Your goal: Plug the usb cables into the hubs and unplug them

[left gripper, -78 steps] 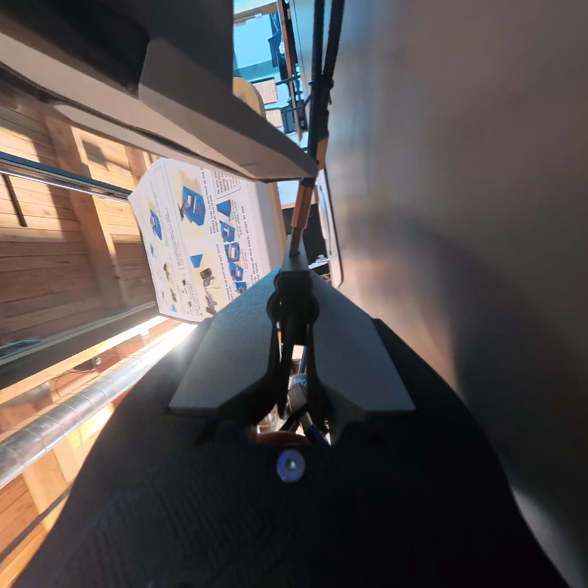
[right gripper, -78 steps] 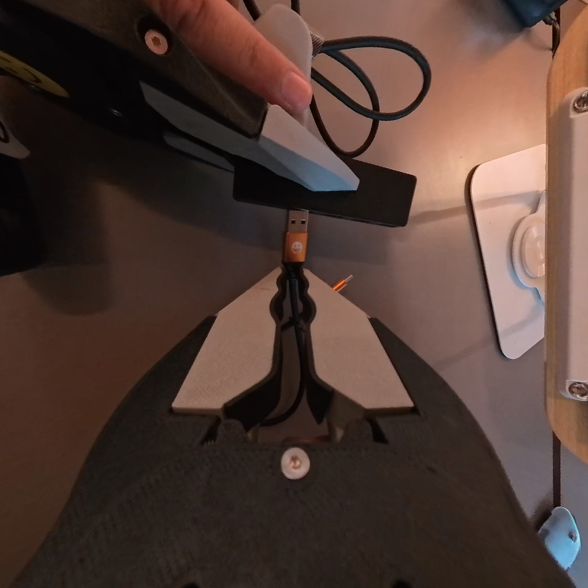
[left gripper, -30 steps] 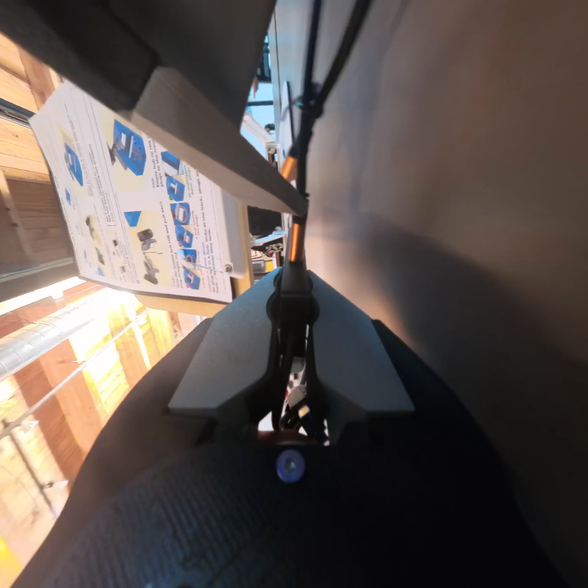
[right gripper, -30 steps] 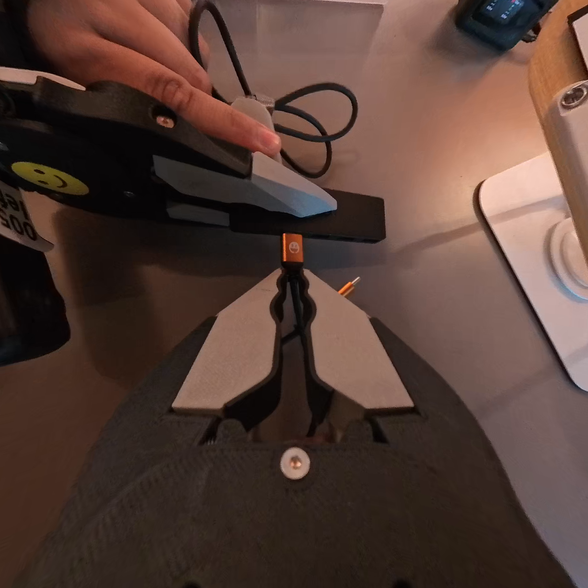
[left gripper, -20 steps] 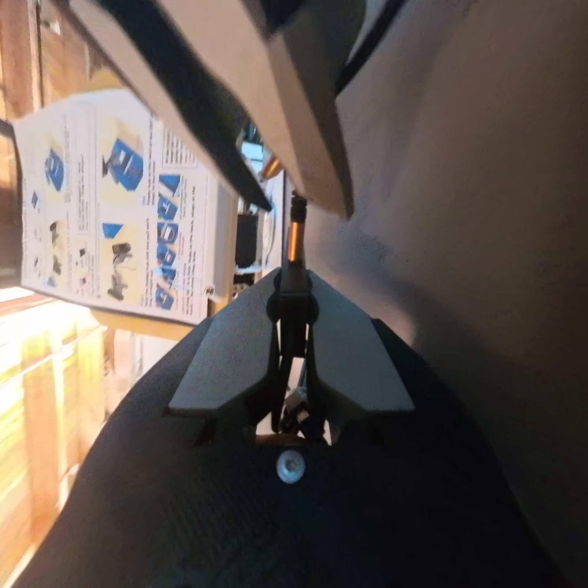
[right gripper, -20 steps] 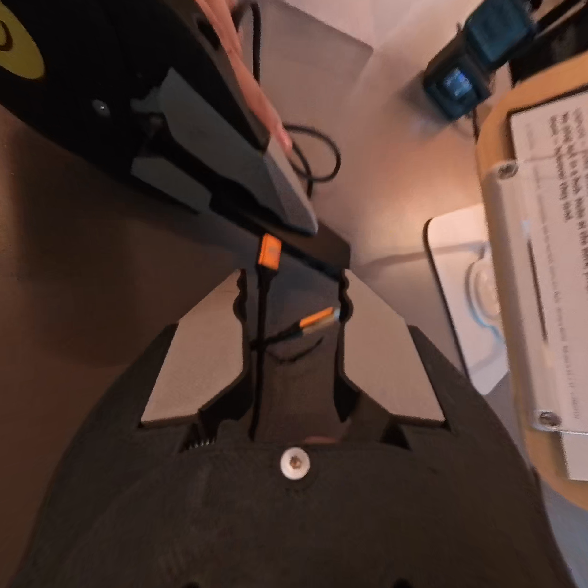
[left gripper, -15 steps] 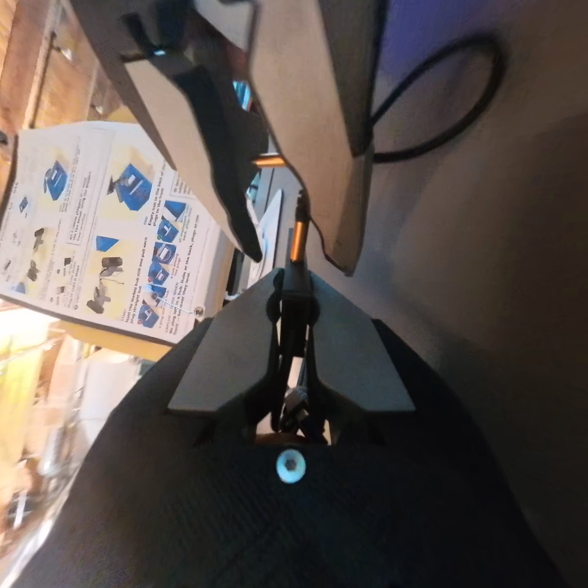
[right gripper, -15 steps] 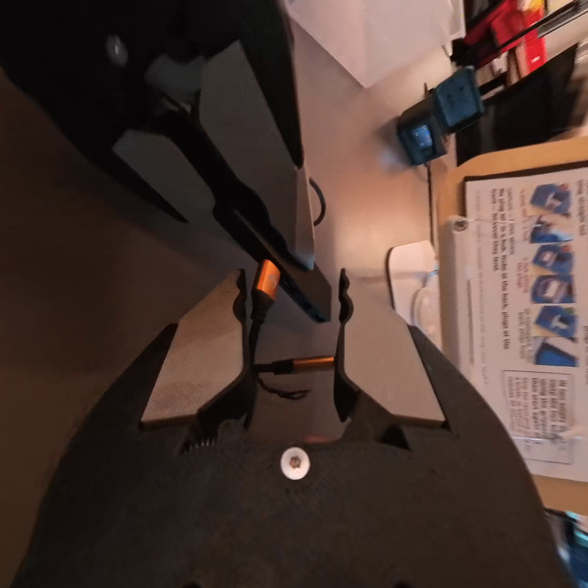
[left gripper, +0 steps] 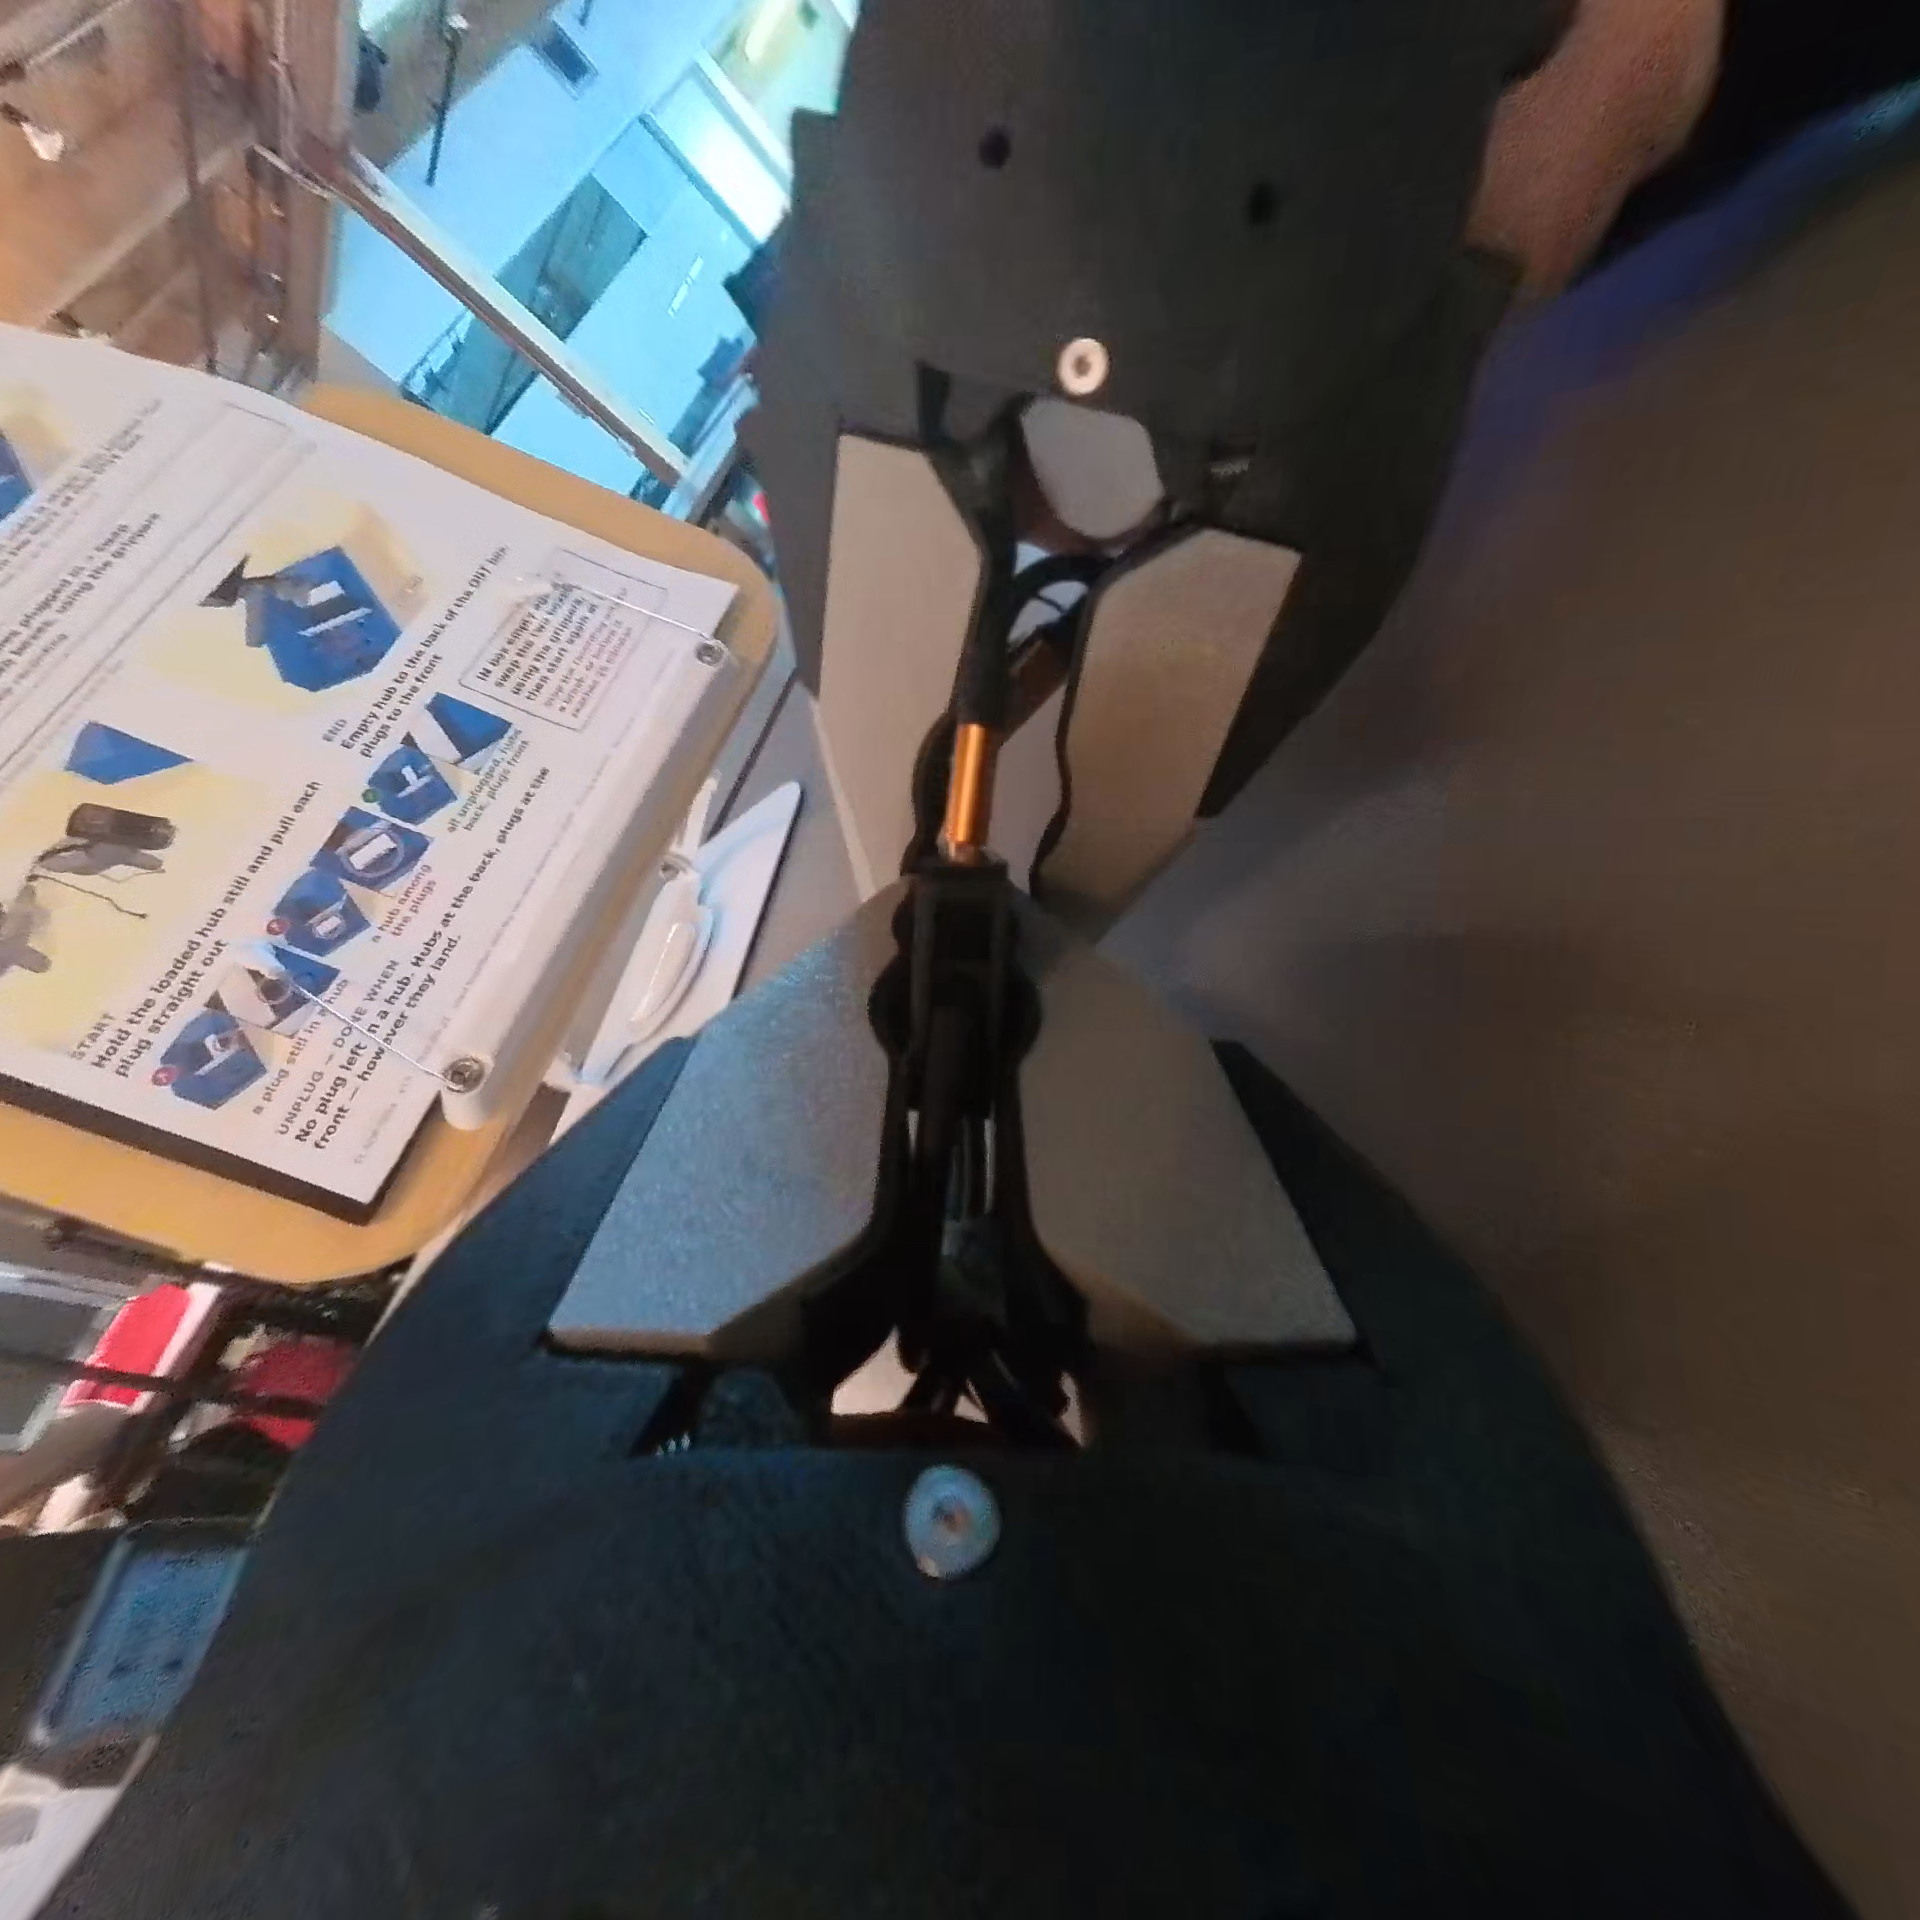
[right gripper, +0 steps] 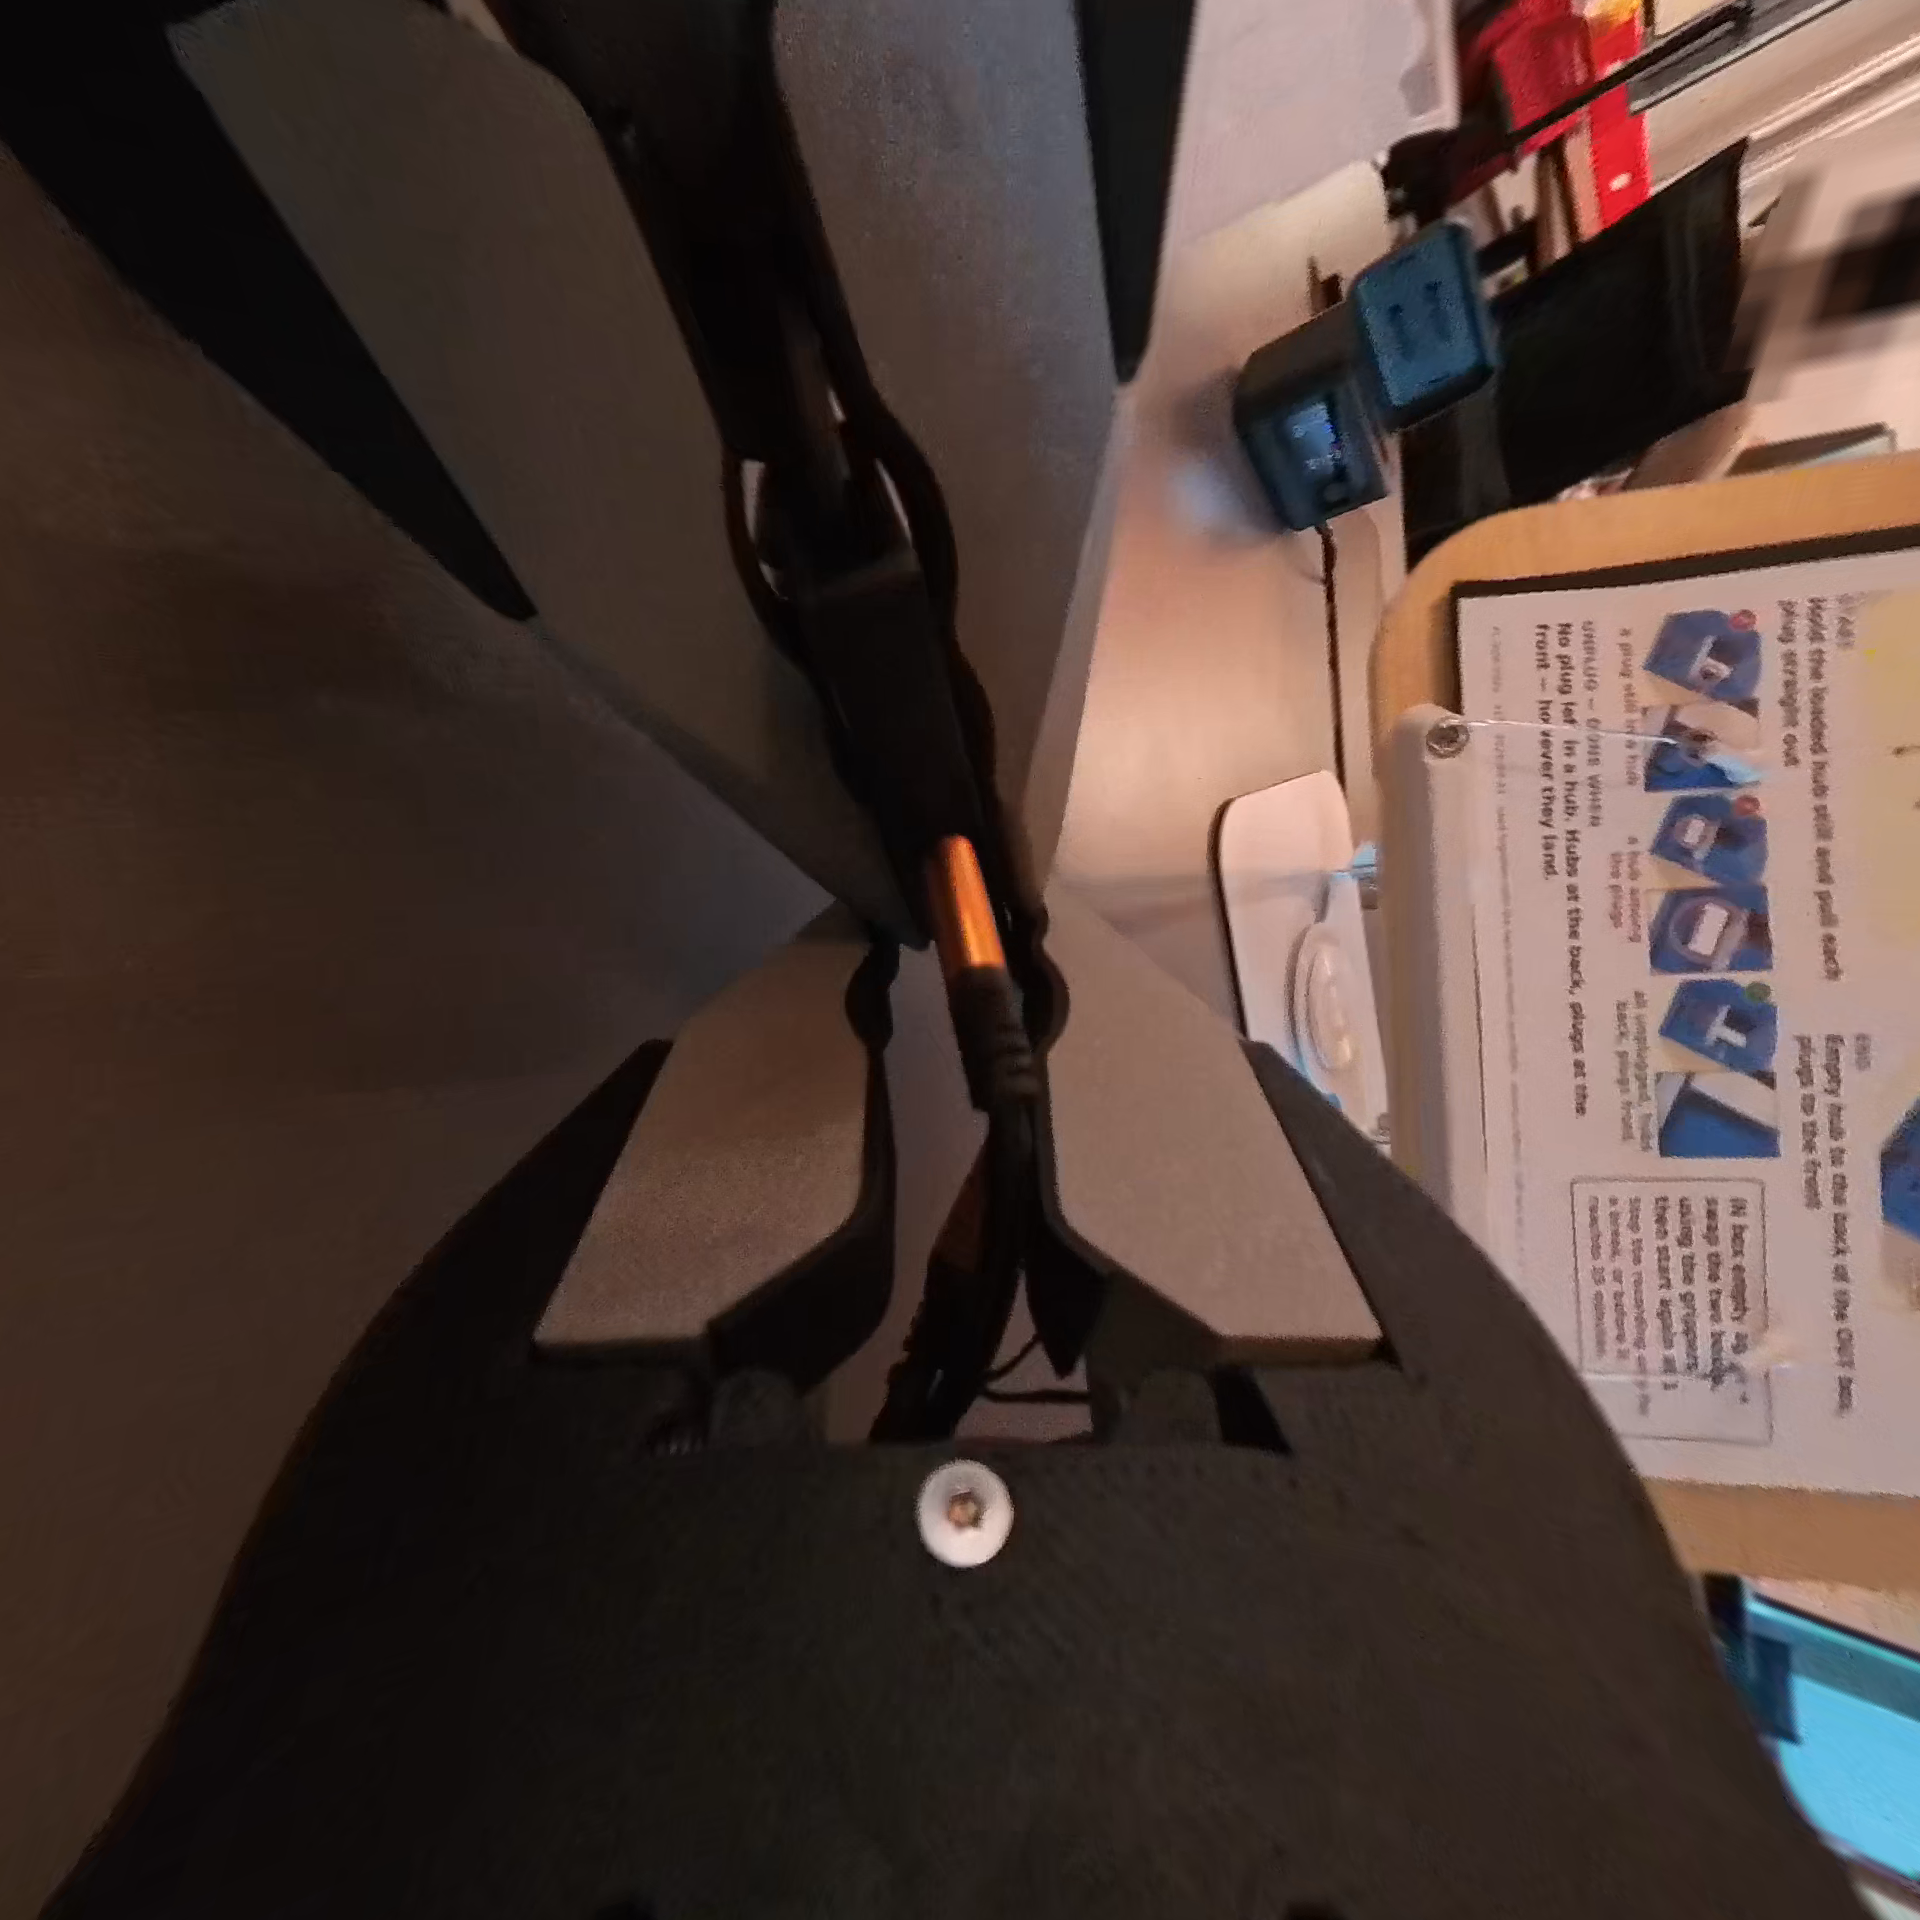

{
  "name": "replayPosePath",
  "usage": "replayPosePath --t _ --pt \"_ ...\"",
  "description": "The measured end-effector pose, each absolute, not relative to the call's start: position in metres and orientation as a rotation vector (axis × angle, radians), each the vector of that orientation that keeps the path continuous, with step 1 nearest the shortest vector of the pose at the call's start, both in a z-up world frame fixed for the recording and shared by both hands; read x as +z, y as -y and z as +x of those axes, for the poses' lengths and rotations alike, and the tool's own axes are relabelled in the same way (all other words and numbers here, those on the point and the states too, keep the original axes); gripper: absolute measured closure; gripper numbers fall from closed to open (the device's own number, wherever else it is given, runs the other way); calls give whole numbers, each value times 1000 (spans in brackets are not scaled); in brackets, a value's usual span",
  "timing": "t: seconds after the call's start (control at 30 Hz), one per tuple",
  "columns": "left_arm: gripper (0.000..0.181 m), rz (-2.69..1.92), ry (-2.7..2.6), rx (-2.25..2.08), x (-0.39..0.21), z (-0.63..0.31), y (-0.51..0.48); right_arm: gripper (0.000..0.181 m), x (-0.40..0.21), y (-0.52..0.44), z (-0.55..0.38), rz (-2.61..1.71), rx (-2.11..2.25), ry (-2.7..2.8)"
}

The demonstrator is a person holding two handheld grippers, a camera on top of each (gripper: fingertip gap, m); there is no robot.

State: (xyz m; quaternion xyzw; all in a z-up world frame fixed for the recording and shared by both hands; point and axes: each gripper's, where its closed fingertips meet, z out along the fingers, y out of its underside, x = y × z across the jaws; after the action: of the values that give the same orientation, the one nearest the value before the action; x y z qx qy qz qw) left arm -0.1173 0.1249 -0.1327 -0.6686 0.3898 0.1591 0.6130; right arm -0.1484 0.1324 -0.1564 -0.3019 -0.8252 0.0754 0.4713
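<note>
In the left wrist view my left gripper (left gripper: 951,914) is shut on the end of a thin black hub (left gripper: 954,997), seen edge-on. An orange USB plug (left gripper: 968,784) sticks out of the hub's far end, its black cable running on between the fingers (left gripper: 904,644) of the right gripper, which faces mine tip to tip. In the right wrist view my right gripper (right gripper: 956,966) is partly open around the orange plug (right gripper: 966,904). The plug's black collar rests by the right finger, with a gap on the left side. The hub (right gripper: 883,707) and the left gripper's fingers (right gripper: 623,520) come in from above.
An instruction sheet on a wooden board (left gripper: 312,831) stands to the side on a white base (left gripper: 727,883); it also shows in the right wrist view (right gripper: 1662,935). A blue-and-black device (right gripper: 1351,395) sits behind on the grey table (left gripper: 1610,935). A hand (left gripper: 1621,125) holds the right gripper. My two grippers' fingertips are within a few centimetres of each other.
The right gripper pushed the orange plug into the hub, then let go and opened. Both grippers swung round to face tip to tip, and the right jaws have narrowed around the plug.
</note>
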Motion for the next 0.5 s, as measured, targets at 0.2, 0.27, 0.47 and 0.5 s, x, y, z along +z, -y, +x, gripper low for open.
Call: replayPosePath --t 0.2,0.27,0.47,0.5 --pt "160 -1400 -842 159 -98 -97 -107 170 -156 -153 -117 -944 208 1948" --pt "158 -1312 -814 152 -83 -93 -99 169 -159 -177 -99 -1029 146 1895" --pt "158 -1348 -741 56 -75 -95 -98 169 -61 -218 -33 -1150 59 1611" --pt "159 -1365 -738 61 -77 -96 -100 169 -30 -228 -18 -1150 18 1544"
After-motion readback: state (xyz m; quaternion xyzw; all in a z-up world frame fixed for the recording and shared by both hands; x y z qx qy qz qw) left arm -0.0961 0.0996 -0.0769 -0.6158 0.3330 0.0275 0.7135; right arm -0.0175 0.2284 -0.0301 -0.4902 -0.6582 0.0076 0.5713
